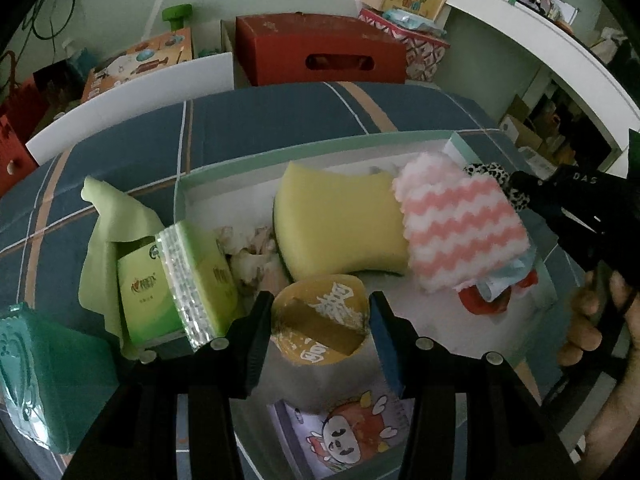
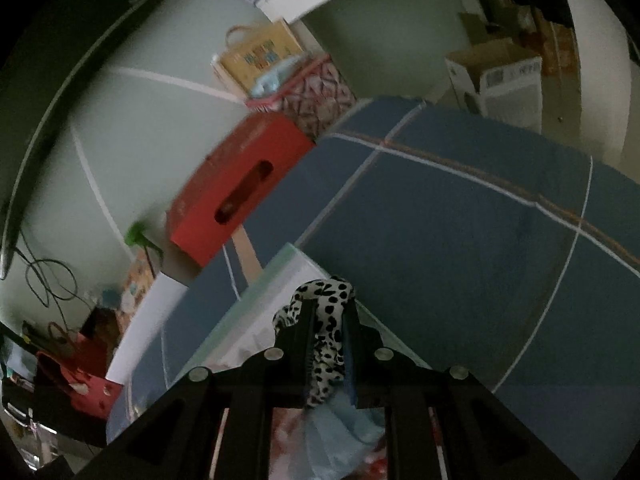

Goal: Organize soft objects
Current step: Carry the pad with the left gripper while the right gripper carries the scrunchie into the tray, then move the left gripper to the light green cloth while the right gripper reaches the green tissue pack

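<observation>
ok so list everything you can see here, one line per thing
box: 1, white with green rim, on the blue bedding
sponge: 1, yellow, in the box
striped cloth: 1, pink and white, over the sponge's right end
yellow packet: 1, between the left gripper's fingers
tissue packs: 2, green, at the box's left wall
green cloth: 1, behind the tissue packs
teal pack: 1, far left
cartoon packet: 1, white and purple, under the left gripper
spotted fabric: 1, black and white, in the right gripper
red carton: 1, beyond the bed
left gripper: black, around the yellow packet
right gripper: black, shut on the spotted fabric
hand: 1, holding the right gripper
</observation>
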### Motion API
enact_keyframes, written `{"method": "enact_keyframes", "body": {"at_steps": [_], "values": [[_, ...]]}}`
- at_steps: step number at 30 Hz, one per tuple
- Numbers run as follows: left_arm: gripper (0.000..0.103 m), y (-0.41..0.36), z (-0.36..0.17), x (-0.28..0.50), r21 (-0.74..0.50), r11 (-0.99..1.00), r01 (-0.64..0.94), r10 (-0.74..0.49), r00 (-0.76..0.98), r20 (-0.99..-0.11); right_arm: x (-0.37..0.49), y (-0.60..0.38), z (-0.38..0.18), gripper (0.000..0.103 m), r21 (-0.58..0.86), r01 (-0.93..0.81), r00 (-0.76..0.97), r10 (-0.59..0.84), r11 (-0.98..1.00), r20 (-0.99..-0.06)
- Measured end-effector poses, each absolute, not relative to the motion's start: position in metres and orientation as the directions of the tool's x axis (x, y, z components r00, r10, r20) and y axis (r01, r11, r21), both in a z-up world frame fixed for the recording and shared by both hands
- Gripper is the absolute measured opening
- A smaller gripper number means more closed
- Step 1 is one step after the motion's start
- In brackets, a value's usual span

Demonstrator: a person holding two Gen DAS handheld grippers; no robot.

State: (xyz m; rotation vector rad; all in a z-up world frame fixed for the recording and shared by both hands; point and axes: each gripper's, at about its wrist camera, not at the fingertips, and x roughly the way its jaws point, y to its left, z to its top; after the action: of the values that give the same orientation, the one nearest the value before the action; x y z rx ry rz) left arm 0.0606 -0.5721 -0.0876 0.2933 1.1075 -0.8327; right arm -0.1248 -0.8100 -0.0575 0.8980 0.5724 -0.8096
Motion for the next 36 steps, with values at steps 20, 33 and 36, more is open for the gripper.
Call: {"method": "enact_keyframes", "body": {"at_steps": [20,33,36], "values": [[0.07,-0.548,-0.048,0.061,-0.14,0.712,0.688,-0.439,0.282,-0.853,-0.12,-0.796,-0.026,0.045,0.357,0.825,0.527,-0.368,0.438,-0.766],[0.09,-0.509,-0.021,0.082,-0.127,0.798,0.59,-0.426,0.402,-0.81,-0.099,-0.761,-0.004,0.073,0.29,0.79,0.531,-0.367,0.54,-0.764],[0.09,-0.502,-0.023,0.088,-0.126,0.816,0.564,-0.408,0.408,-0.817,-0.094,-0.756,-0.005,0.075,0.282,0.784,0.529,-0.358,0.553,-0.769]]}}
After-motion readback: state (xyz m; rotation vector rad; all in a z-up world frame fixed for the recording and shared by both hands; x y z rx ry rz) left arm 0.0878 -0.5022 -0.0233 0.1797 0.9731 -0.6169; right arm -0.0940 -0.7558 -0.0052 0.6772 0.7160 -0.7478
